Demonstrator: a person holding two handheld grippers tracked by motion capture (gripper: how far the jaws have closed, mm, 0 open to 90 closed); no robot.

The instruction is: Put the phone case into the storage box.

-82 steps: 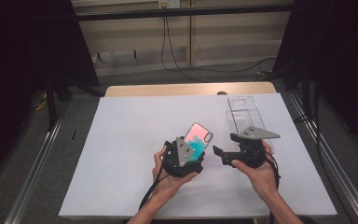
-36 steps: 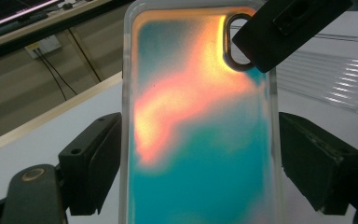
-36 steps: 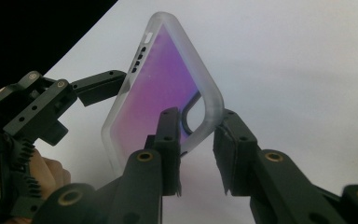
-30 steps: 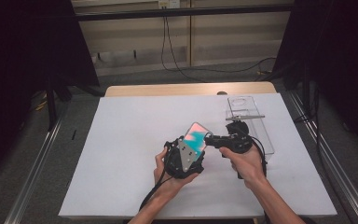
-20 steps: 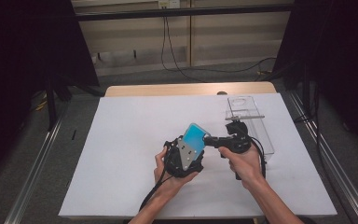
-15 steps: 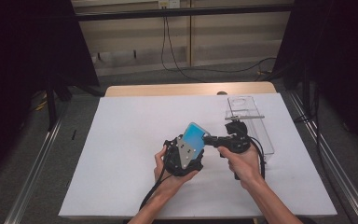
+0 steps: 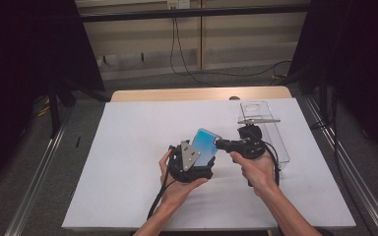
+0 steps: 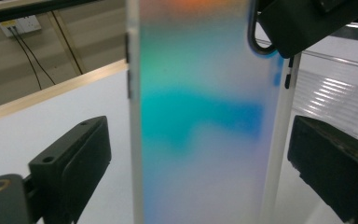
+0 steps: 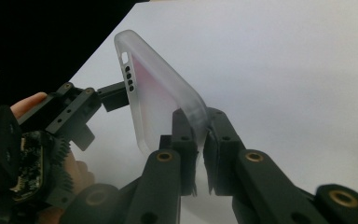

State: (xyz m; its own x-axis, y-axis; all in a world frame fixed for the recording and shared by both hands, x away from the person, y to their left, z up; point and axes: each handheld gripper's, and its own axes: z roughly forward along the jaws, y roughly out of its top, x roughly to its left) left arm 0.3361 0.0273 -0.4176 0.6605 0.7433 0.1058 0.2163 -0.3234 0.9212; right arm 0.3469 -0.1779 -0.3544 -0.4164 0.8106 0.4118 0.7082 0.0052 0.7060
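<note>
**Phone case passes from the left hand-held gripper to the right**

Nearest the person, the left hand-held gripper [image 7: 193, 164] sits low over the white surface [image 7: 128, 147] with its jaws spread: in the left gripper view both pads stand clear of the phone case [image 8: 200, 116], a gap showing on either side of its edges. Those jaws have just been opening, with the case still between them. Just beyond and to the right, the right hand-held gripper [image 7: 221, 144] is pinching the case [image 7: 205, 146] at its edge; the right gripper view shows its two fingers [image 9: 186, 140] pressed together on the translucent rim of the case [image 9: 158, 93], which stands tilted up off the surface, camera cutouts near its top.

Farther back on the right lies a clear plastic tray [image 7: 270, 132], flat on the surface, with a clear backing piece with a round cutout at its far end; what else it holds I cannot tell.

Against the earlier pictures, the case lay lower and showed pink and teal in the left hand-held gripper alone, with the right one apart from it; now it is raised, showing blue, and the right one has it.

The left half of the surface lies open as far as its edges. Beyond its far edge is a wooden strip [image 7: 177, 94].
</note>
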